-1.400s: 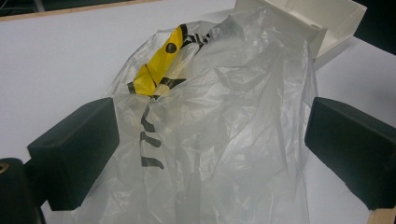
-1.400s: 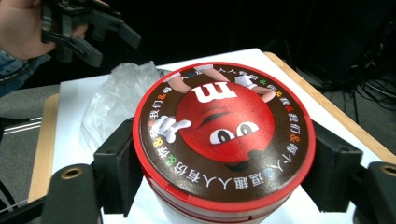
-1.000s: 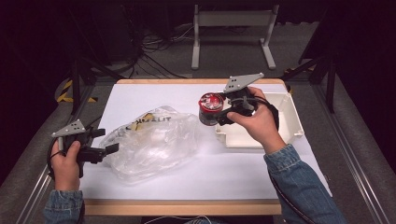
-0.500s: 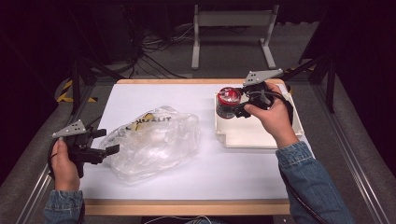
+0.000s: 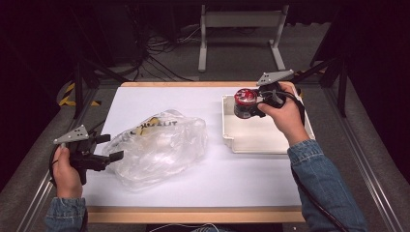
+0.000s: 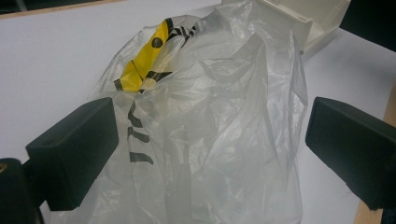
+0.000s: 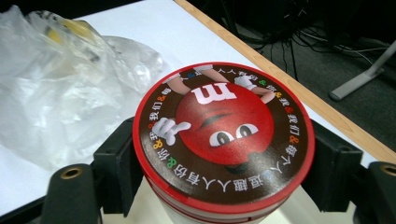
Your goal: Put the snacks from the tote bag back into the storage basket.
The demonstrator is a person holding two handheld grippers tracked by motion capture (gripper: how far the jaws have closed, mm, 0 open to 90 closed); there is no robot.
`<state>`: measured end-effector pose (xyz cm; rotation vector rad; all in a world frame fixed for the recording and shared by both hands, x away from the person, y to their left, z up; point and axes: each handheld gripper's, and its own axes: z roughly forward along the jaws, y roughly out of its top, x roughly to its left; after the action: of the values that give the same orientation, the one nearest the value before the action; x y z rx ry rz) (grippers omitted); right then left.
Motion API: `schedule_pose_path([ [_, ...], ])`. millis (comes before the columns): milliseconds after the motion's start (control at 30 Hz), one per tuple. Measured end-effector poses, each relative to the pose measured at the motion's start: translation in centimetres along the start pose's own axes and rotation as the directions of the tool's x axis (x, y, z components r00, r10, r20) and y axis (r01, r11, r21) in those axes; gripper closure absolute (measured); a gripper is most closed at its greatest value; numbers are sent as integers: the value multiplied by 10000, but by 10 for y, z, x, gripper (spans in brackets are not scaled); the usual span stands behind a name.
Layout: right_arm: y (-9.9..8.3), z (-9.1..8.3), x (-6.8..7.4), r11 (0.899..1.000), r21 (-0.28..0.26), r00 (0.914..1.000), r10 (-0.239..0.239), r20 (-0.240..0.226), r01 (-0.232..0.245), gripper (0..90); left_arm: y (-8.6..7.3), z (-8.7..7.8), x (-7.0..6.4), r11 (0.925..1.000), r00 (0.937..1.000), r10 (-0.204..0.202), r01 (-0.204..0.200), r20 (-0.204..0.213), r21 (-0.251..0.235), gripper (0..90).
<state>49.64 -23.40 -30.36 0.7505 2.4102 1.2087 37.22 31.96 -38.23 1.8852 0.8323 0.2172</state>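
Candy tub point(image 5: 245, 102), clamped in right gripper point(image 5: 255, 101), has been carried fwd over tray point(image 5: 263, 140); left gripper point(image 5: 107, 147) is held spread at plastic bag point(image 5: 157, 145), so set-down's judged next.

**Colours on the desk**

We see a candy tub point(image 7: 224, 140) with a red-rimmed lid: a red cartoon face, white "m", a brown ring of white lettering (with small coloured ampersands). The plastic bag point(image 5: 157, 145) is clear with a yellow patch and black print. The tray point(image 5: 263, 137) is cream, the desk point(image 5: 203, 101) white, wood-edged.
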Motion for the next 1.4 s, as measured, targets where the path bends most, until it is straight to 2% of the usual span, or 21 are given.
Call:
schedule_pose_path([
  [133,-7,10,-7,10000,38,10000,21,97,-21,249,-1,3,1,10000,10000,-14,13,61,72,34],
  [467,-18,30,-13,9992,285,9994,-303,162,298,249,-1,5,3,9997,9999,93,-95,114,203,34],
  [533,-21,34,-14,9986,407,9993,-332,175,324,249,-1,6,2,9997,9999,15,-18,118,246,34],
  [700,-28,43,-16,9978,595,9995,-311,70,306,249,-1,8,2,9994,9999,-94,90,124,347,34],
  [1067,-40,60,-12,9952,879,9988,-400,-275,423,249,-1,10,1,9988,9999,-21,15,121,481,34],
  [1400,-51,73,-12,9924,1203,9989,-218,-423,267,249,-1,10,1,9984,9999,48,-57,156,571,34],
])
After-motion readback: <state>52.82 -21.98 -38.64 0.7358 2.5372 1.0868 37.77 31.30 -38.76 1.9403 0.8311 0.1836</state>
